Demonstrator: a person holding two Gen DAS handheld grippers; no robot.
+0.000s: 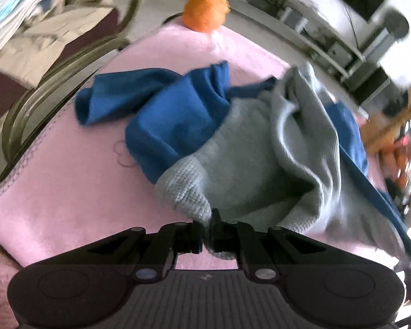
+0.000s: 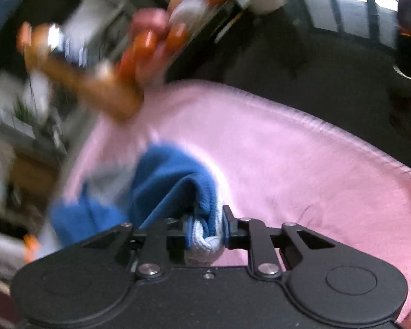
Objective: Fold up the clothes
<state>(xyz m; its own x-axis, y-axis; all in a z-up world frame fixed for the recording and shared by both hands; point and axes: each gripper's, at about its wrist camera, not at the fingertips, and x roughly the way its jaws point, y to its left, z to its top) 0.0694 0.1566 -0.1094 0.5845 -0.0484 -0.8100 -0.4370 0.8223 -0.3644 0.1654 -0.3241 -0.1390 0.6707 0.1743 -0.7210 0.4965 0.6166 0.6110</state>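
Left wrist view: the left gripper point(image 1: 207, 233) is clamped on the ribbed hem of the grey-and-blue knit sweater point(image 1: 241, 148), crumpled on the pink fleece blanket point(image 1: 68, 192); the right gripper point(image 2: 205, 229) pinches bunched hem. Best draw both corners apart, taut, before folding. Motion blur hides the sweater's far sleeve and layout.
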